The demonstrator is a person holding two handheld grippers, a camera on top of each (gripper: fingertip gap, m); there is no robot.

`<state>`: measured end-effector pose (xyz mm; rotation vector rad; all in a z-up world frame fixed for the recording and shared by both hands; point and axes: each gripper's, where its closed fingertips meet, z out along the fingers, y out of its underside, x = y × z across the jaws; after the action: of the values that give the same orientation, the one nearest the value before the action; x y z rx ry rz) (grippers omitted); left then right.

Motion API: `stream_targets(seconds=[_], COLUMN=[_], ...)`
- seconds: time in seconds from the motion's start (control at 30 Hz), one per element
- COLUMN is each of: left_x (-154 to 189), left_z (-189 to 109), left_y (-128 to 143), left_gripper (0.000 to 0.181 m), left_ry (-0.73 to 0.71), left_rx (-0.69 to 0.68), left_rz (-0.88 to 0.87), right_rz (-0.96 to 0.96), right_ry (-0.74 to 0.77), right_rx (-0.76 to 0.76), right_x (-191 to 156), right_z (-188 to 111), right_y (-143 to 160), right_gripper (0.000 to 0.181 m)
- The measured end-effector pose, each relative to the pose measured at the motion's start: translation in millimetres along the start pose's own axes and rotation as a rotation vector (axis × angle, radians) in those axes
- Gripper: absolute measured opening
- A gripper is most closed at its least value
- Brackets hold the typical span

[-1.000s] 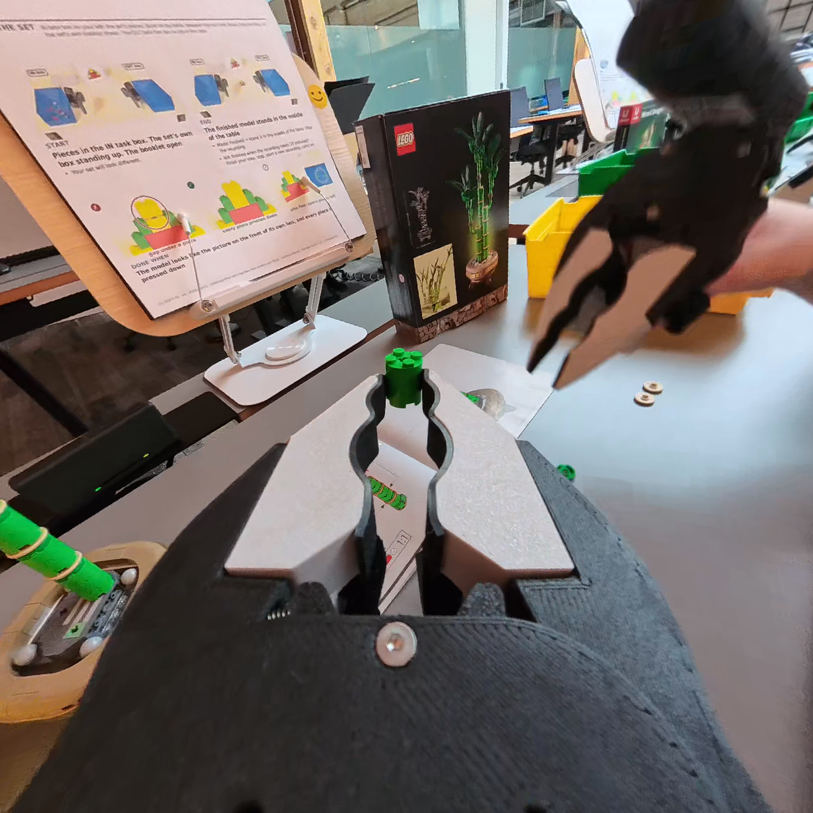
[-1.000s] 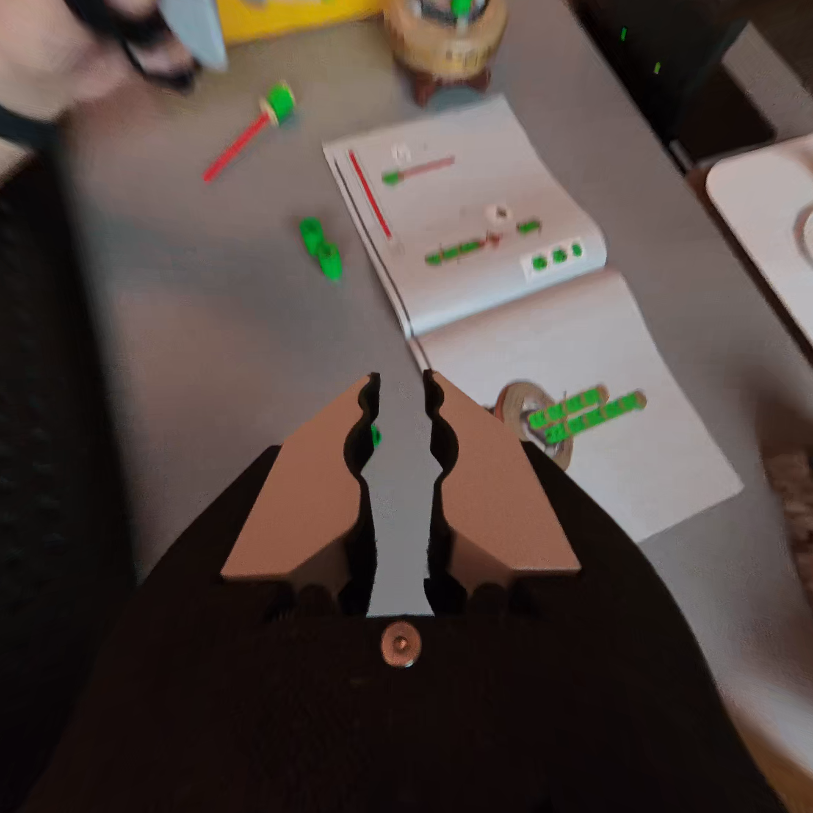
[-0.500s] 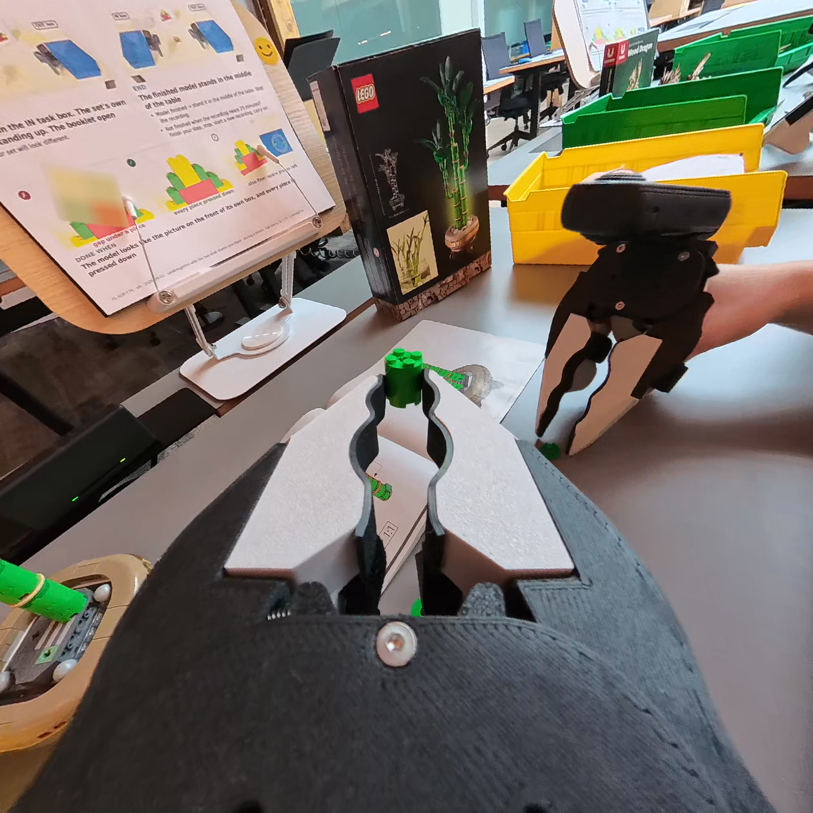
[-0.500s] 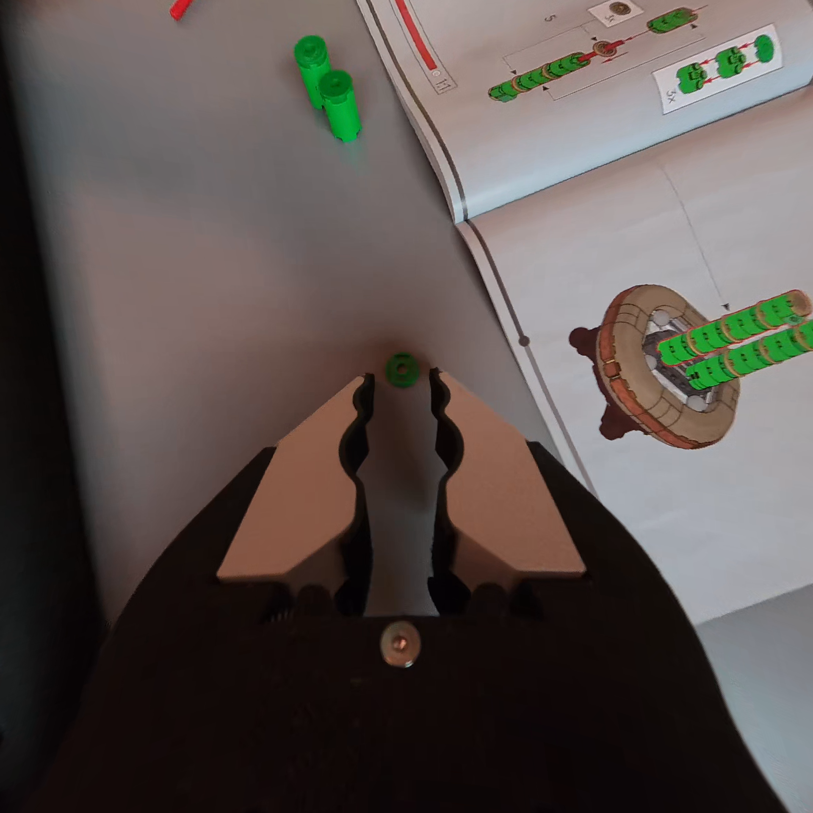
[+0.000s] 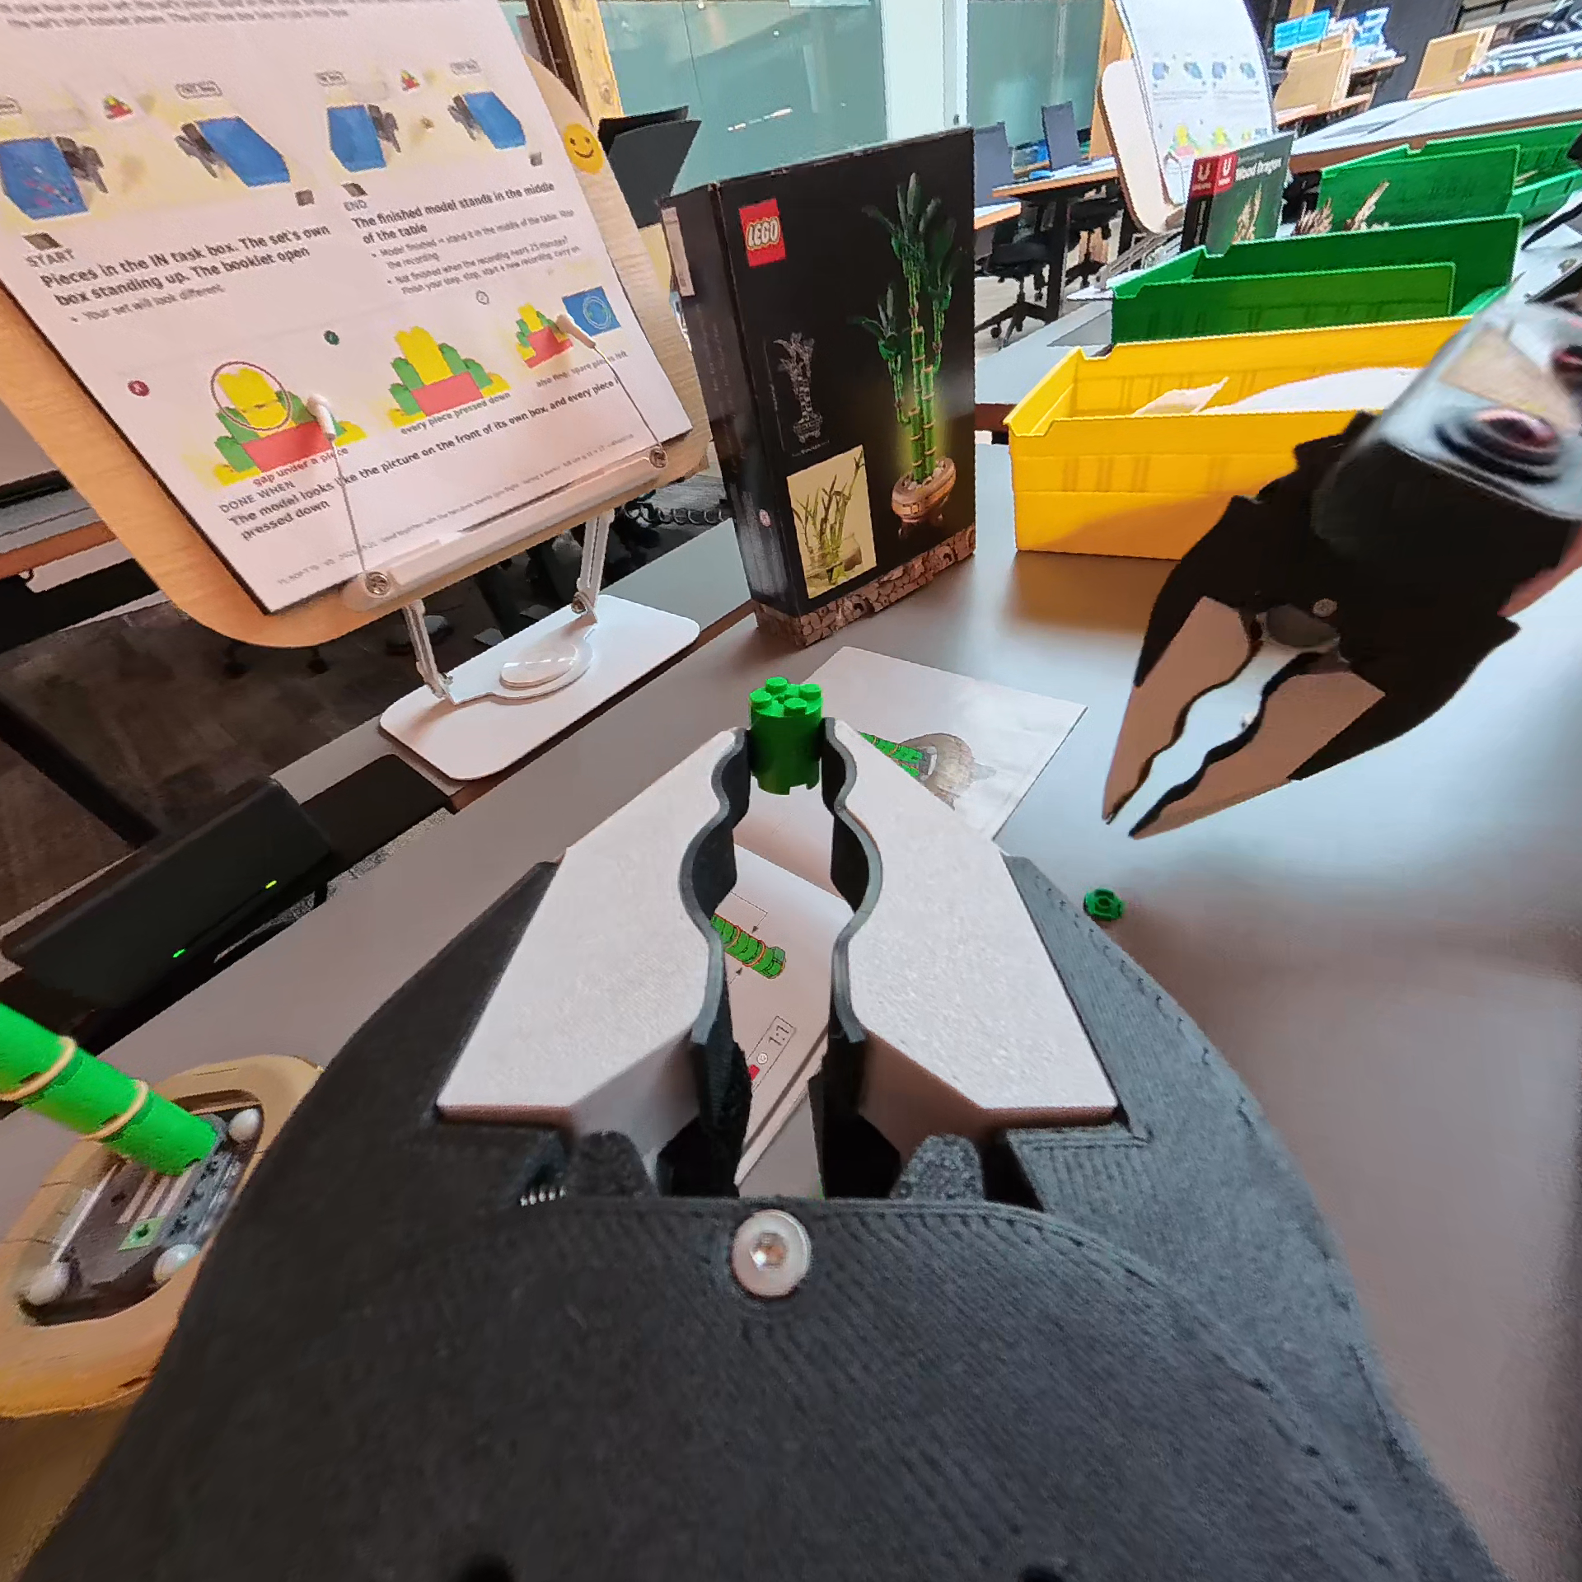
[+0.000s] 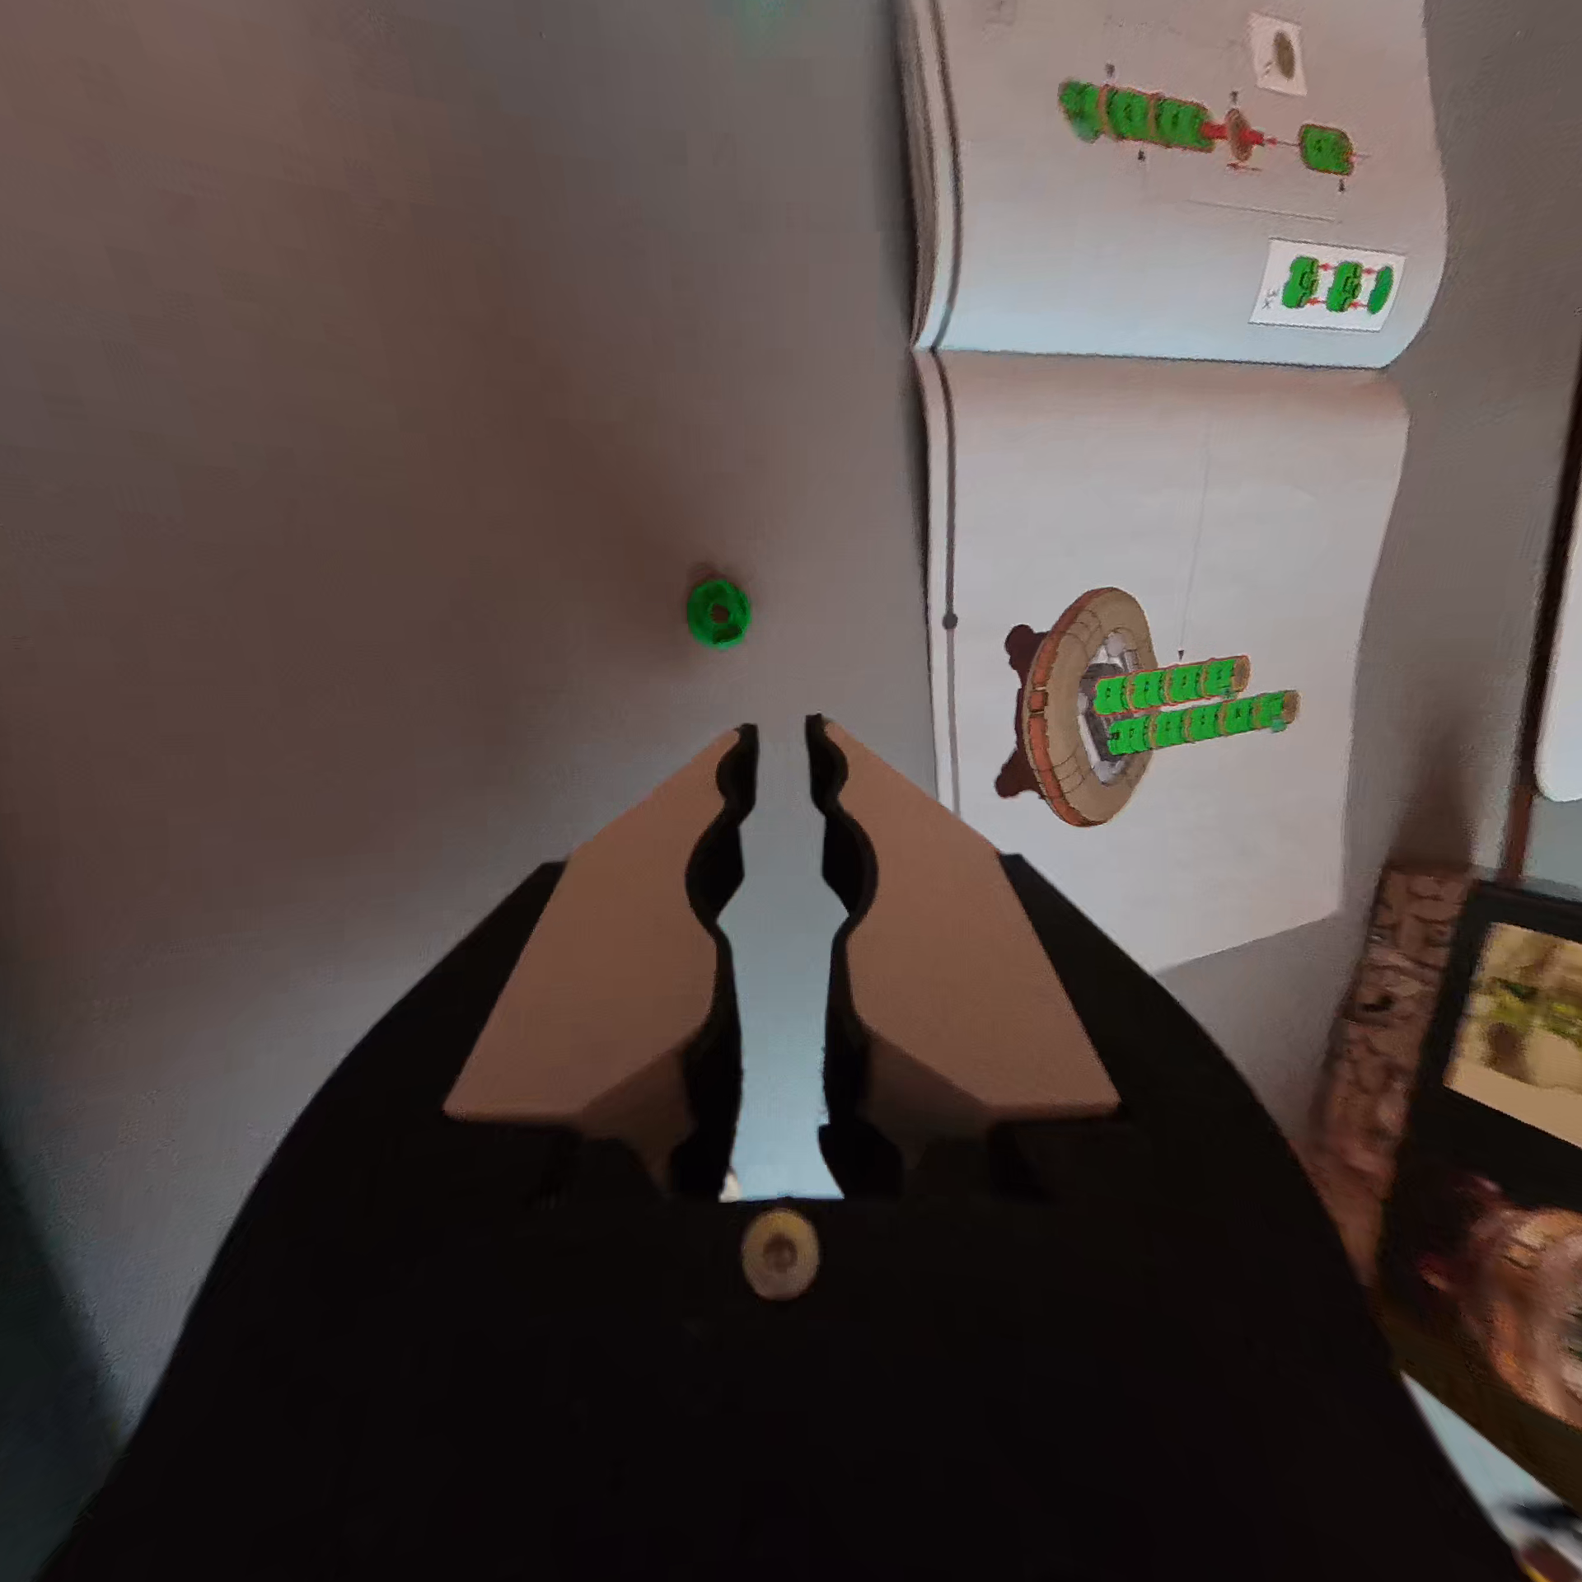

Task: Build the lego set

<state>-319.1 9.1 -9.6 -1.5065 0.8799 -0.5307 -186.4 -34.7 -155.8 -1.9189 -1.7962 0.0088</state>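
Observation:
My left gripper (image 5: pixel 785 755) is shut on a green round brick (image 5: pixel 784 736), held studs up above the open booklet (image 5: pixel 959 710). My right gripper (image 6: pixel 781 728) is open and empty, its jaws standing a narrow gap apart, and it hovers above the grey table. A small green round piece (image 6: pixel 717 613) lies on the table just beyond and left of its tips. In the left wrist view the right gripper (image 5: pixel 1123 824) hangs in the air at the right, with that small piece (image 5: pixel 1102 904) on the table below it. The tan round base (image 5: pixel 77 1335) with a green stalk (image 5: pixel 94 1096) sits at the lower left.
The set's black box (image 5: pixel 839 368) stands behind the booklet. An instruction sheet on a stand (image 5: pixel 325 282) is at the far left. A yellow bin (image 5: pixel 1156 479) and green bins (image 5: pixel 1370 274) stand at the back right. The booklet (image 6: pixel 1156 479) lies right of my right gripper. My right fingertips sit around 20 cm from my left ones. Between my left fingertips and the tan round base (image 5: pixel 77 1335) there is roughly 25 cm.
My right gripper went down to the small green piece, then rose and drew back with its jaws narrower; the piece stays on the table. My left gripper keeps hold of the green brick.

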Motion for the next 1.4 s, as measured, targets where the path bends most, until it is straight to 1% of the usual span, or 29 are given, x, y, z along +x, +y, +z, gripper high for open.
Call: stream_targets(seconds=[0.1, 0.13, 0.23, 0.3, 0.33, 0.37, 0.4, 0.47, 0.53, 0.6, 0.67, 0.73, 0.83, 0.9, 0.97, 1.07, 1.2, 1.3, 1.4], left_x=[-0.7, -0.7, -0.3, 0.0, 0.3, 0.5, 0.6, 0.6, 0.1, -0.8, -1.5, -1.8, -1.2, -1.7, -2.9, -4.7, -7.3, -8.2, -8.9], left_z=[-3.7, -4.5, -4.3, -3.3, -3.0, -2.9, -3.2, -3.7, -4.3, -4.3, -4.5, -4.1, -2.4, -1.5, -1.6, -2.8, -3.1, -3.1, -3.9], left_y=[-4.6, -5.6, -5.7, -4.6, -4.1, -4.0, -4.2, -5.1, -5.6, -4.9, -4.7, -4.4, -1.9, 0.7, 1.8, 1.2, 2.2, 3.1, 3.0], left_gripper=[0.014, 0.014, 0.014, 0.014, 0.014, 0.014, 0.014, 0.014, 0.014, 0.014, 0.014, 0.014, 0.014, 0.014, 0.014, 0.014, 0.014, 0.014, 0.014], left_ry=[-0.004, -0.005, 0.002, 0.006, 0.008, 0.008, 0.007, 0.004, 0.003, 0.003, 0.002, 0.004, 0.002, -0.006, -0.015, -0.018, -0.015, -0.015, -0.018], left_rx=[0.018, 0.022, 0.026, 0.022, 0.019, 0.018, 0.017, 0.018, 0.022, 0.021, 0.023, 0.022, 0.01, -0.005, -0.014, -0.01, -0.011, -0.016, -0.016], left_rz=[0.0, 0.001, -0.006, -0.01, -0.009, -0.007, -0.003, 0.003, 0.001, -0.005, -0.009, -0.013, -0.006, 0.008, 0.018, 0.012, -0.012, -0.017, -0.018], right_rz=[0.194, 0.222, 0.217, 0.265, 0.291, 0.317, 0.339, 0.343, 0.323, 0.242, 0.073, -0.163, -0.563, -0.774, -0.896, -1.0, -0.997, -0.97, -0.969], right_ry=[-0.131, -0.16, -0.17, -0.188, -0.2, -0.238, -0.253, -0.245, -0.201, -0.082, 0.037, 0.126, 0.275, 0.297, 0.289, 0.261, 0.199, 0.145, 0.126], right_rx=[0.167, 0.196, 0.171, 0.184, 0.17, 0.184, 0.193, 0.201, 0.177, 0.131, 0.04, -0.081, -0.353, -0.478, -0.584, -0.676, -0.73, -0.746, -0.749], right_x=[-8.4, -11.4, -14.9, -14.9, -15.7, -20.3, -22.2, -22.0, -18.0, -7.3, 0.0, 3.8, 21.2, 23.8, 25.1, 24.6, 20.8, 16.1, 13.4], right_z=[3.0, 5.6, 18.8, 19.9, 21.0, 20.3, 20.5, 20.6, 20.0, 15.7, 6.0, -5.8, -23.5, -27.6, -28.3, -27.2, -24.2, -20.7, -16.9], right_y=[-22.6, -25.9, -17.5, -18.3, -15.7, -17.8, -19.4, -19.9, -16.1, -8.4, 1.8, 12.7, 36.6, 47.9, 59.4, 68.8, 73.1, 73.0, 69.7], right_gripper=[0.024, 0.026, 0.026, 0.024, 0.02, 0.012, 0.012, 0.012, 0.011, 0.011, 0.011, 0.011, 0.012, 0.012, 0.012, 0.012, 0.012, 0.012, 0.012])
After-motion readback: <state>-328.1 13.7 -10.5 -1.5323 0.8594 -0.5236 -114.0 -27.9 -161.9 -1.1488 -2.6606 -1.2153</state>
